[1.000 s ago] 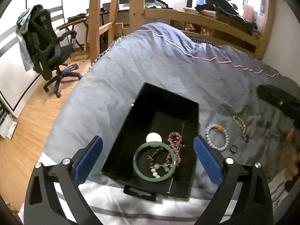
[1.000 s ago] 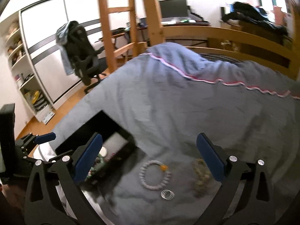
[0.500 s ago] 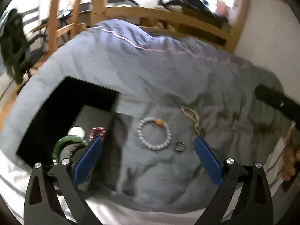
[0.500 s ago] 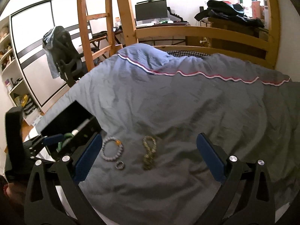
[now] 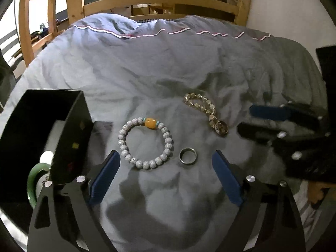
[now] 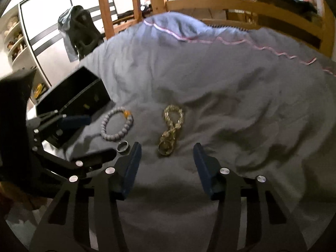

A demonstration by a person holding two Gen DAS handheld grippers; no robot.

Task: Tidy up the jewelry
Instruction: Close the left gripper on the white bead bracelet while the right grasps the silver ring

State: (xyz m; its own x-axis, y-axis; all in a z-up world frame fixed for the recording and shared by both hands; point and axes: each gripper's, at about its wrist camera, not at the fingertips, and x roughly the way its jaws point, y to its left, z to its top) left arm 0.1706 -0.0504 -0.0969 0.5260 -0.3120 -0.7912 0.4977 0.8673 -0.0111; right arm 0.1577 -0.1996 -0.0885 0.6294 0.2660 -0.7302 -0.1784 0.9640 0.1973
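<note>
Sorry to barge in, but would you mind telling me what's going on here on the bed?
A person with a claw in each hand is sorting jewelry into a black box on the grey duvet. A green bangle lies in the box. Three pieces are out on the duvet: a grey bead bracelet, a metal ring and a golden bead bracelet. The left claw is open over the bracelet and ring, the right claw open at the golden bracelet. Neither holds anything.

Grey bead bracelet with amber bead flat on duvet, beside black box; steel ring just right; gold-crystal bracelet farther right; green bangle inside box.
</note>
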